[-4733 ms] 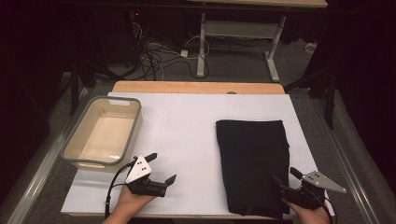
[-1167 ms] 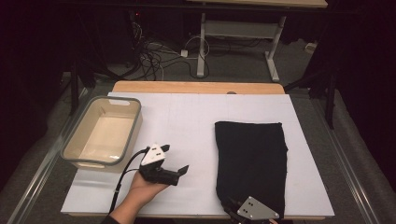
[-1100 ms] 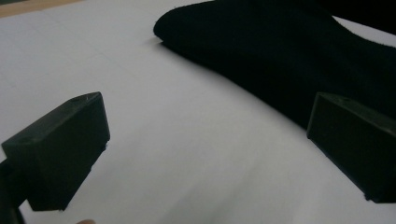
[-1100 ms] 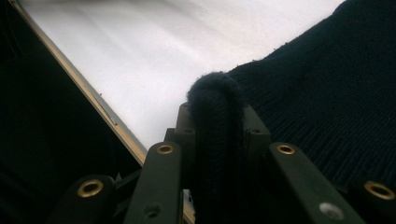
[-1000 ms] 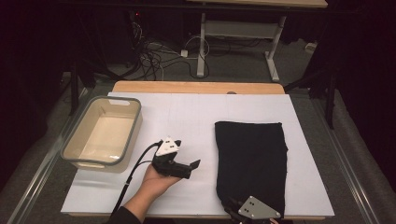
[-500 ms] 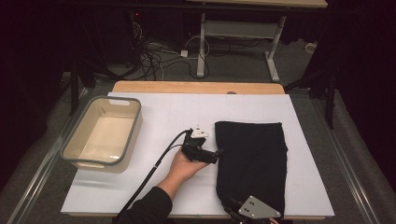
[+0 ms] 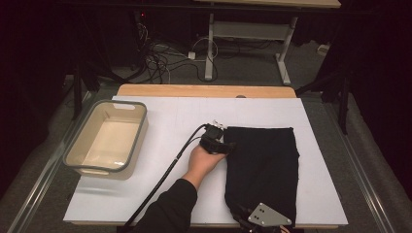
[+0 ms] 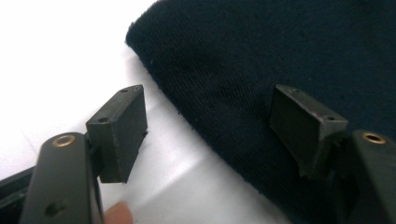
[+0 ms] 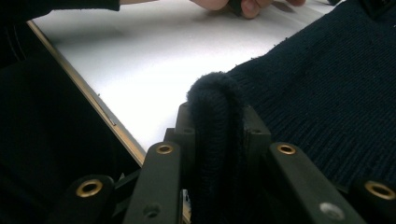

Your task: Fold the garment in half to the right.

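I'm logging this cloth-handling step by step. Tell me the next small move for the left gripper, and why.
Probably close the left gripper on the edge of the black cloth. Its jaws have just been closing and straddle that edge, one pad over the white board, the other over the fabric, not yet pressing. The right gripper already pinches a fold at the near corner, so a second grip would let both lift it.

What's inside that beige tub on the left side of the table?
Nothing that I can see: the beige tub shows a bare, pale floor in the high view. Its near wall hides a thin strip of the bottom along that edge.
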### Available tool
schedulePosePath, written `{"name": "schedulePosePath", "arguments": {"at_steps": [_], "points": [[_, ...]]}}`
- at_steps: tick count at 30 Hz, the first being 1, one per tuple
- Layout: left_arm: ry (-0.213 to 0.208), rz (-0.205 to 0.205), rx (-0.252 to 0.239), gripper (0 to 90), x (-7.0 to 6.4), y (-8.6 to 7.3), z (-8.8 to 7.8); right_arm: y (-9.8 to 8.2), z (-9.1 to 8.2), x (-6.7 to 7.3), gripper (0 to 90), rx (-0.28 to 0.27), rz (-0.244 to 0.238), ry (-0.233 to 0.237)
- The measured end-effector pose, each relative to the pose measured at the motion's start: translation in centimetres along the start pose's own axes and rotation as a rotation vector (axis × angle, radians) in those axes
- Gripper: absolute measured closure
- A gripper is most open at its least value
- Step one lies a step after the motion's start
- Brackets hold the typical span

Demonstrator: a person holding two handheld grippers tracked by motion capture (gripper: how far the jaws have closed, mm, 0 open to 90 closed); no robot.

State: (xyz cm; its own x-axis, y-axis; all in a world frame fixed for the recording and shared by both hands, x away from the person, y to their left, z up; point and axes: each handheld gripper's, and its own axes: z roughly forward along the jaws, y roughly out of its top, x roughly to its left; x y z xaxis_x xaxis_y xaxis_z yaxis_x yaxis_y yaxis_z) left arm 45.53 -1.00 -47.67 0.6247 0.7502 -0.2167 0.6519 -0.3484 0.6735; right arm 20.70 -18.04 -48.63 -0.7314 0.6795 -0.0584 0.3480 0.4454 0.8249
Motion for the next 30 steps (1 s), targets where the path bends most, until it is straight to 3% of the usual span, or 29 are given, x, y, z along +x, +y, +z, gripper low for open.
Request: {"name": "schedulePosePath", "arguments": {"at_steps": [3,6,8,13,18,23,30], "points": [[0.020,0.001,-0.011,36.1,-0.5,0.0,0.2,0.0,0.0,0.0,74.7,0.002,-0.002,-0.003],[-0.004,0.018,-0.015,53.3,-1.0,-0.1,0.2,0.0,0.1,0.0,74.7,0.002,-0.001,-0.003],[-0.018,0.005,-0.015,57.9,-1.1,-0.1,0.2,0.0,0.1,0.1,74.7,0.002,-0.001,-0.003],[-0.020,0.037,-0.033,72.7,-1.4,-0.3,0.1,0.1,0.1,0.1,74.7,0.004,-0.005,-0.003],[0.005,0.022,-0.080,75.7,-1.3,-0.6,-0.4,0.1,0.1,0.2,74.8,-0.001,-0.012,-0.012],[0.028,0.043,-0.117,76.3,-1.2,-0.7,-0.9,0.4,0.2,0.3,74.8,-0.013,-0.006,-0.013],[0.064,0.016,-0.124,76.3,1.1,-1.3,-2.6,1.6,1.5,1.2,74.7,-0.033,-0.021,0.001]]}}
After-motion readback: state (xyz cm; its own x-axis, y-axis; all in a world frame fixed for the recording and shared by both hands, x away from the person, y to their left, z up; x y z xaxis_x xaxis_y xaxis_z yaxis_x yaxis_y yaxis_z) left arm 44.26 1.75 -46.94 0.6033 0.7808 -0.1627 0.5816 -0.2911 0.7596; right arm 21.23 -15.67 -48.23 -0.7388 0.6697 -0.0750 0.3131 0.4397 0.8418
